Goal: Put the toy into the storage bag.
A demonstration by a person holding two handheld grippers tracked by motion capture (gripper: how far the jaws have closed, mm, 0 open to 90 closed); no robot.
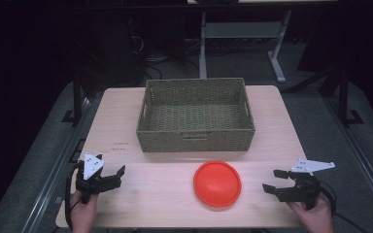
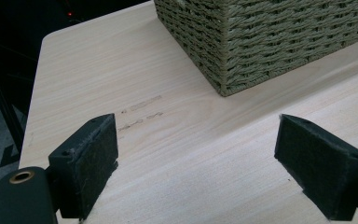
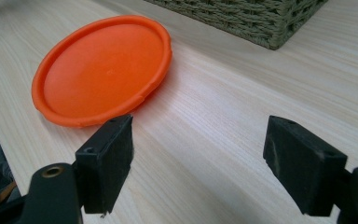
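Orange plate (image 1: 217, 183) sits on table (image 1: 150, 194) in front of wicker basket (image 1: 195, 115), btwn our grippers. Right gripper (image 1: 271, 181) near it, jaws spread wide, holding nothing; left gripper (image 1: 119, 174) likewise spread, empty.

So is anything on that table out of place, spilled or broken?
Nothing stands out. The orange plate lies flat on the table, in front of the woven basket, which sits square and looks empty. Both grippers, left and right, are open and hold nothing. Faint marks show on the tabletop near the basket.
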